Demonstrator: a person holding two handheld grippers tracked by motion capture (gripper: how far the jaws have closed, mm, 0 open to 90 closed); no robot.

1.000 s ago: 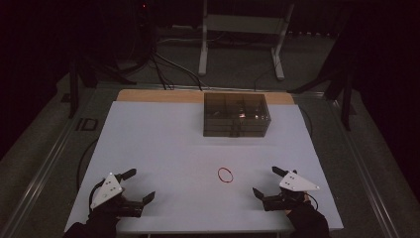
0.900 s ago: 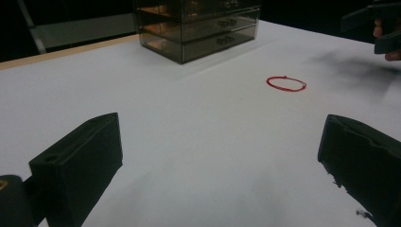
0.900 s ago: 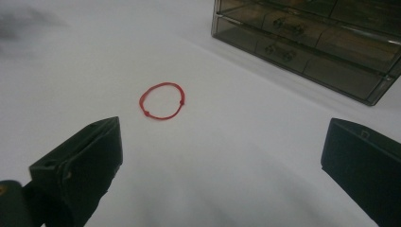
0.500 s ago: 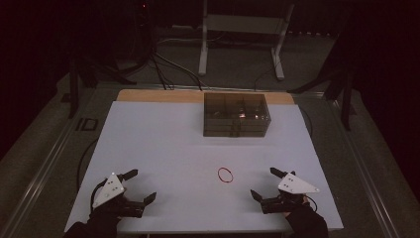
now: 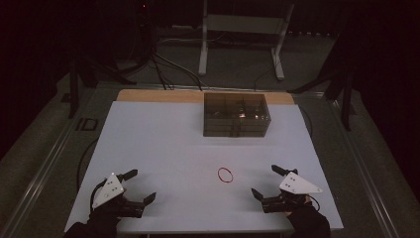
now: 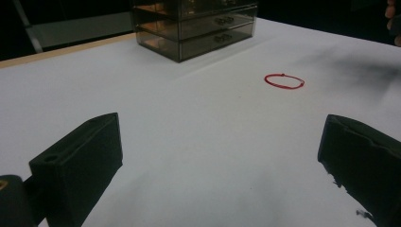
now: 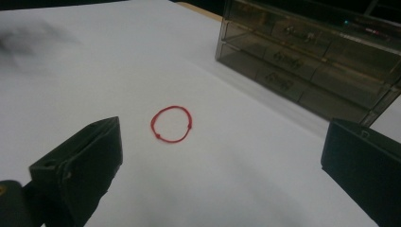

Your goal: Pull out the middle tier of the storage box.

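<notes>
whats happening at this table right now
A person holds a hand-held gripper in each hand at the near edge of the white table. The left hand-held gripper and the right hand-held gripper are both open and empty. A red string loop lies untouched between them, nearer the right one. A smoky drawer box sits farther back.

Red string loop (image 5: 225,174) on white table (image 5: 158,144); smoky translucent drawer box (image 5: 236,115); black-jawed grippers with grey plates.

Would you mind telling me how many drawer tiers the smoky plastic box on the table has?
3 tiers, stacked top, middle and bottom in the drawer box at the table's far side, beyond the red band. Each tier seems split into side-by-side drawers; that count is unclear.
</notes>
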